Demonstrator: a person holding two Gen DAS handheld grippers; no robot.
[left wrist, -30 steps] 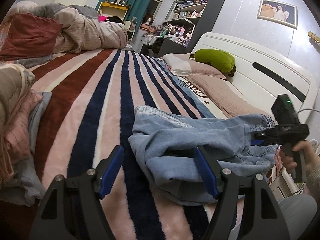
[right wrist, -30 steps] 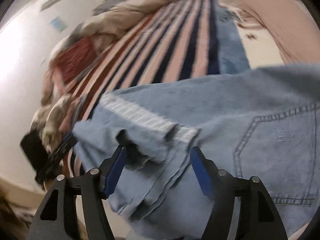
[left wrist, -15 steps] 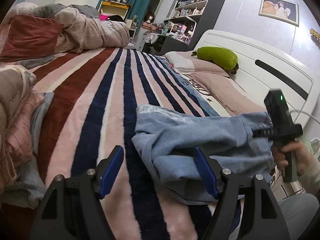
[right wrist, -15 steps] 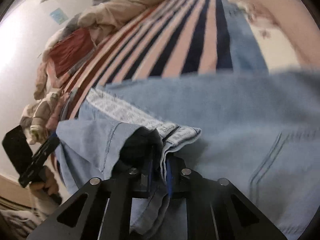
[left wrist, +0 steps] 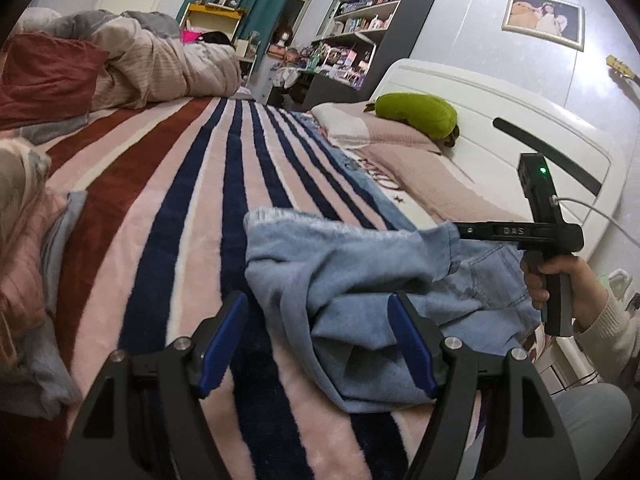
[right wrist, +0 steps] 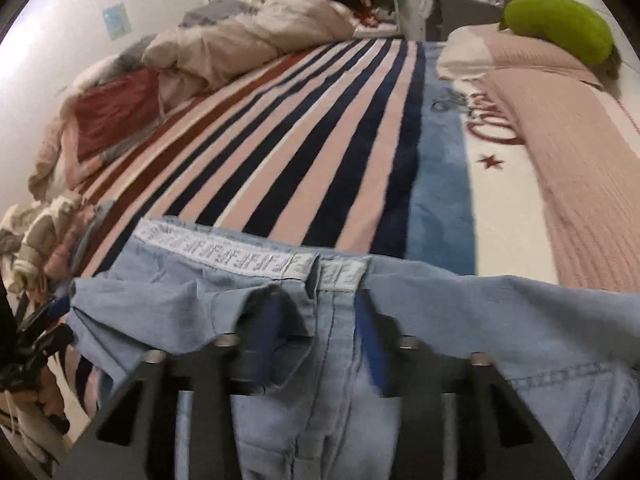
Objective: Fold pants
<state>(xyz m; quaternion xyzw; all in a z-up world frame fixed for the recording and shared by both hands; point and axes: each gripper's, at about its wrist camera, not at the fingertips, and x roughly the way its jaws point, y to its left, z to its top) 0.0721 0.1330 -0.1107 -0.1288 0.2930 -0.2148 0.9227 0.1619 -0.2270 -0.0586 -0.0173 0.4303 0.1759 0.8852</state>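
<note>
My right claw (right wrist: 320, 344) clenched on jeans (left wrist: 360, 272) waistband, lifted above striped bed (left wrist: 192, 208); my left claw (left wrist: 316, 340) released, hovering beside denim.

"DAS" on the right hand-held gripper (left wrist: 472, 232), repeated unreadable print on the pants (right wrist: 280, 308) waistband

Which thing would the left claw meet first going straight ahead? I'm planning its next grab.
Probably the jeans: the left claw is open, and the crumpled denim lies between its blue fingers on the striped blanket. Depth is uncertain.
</note>
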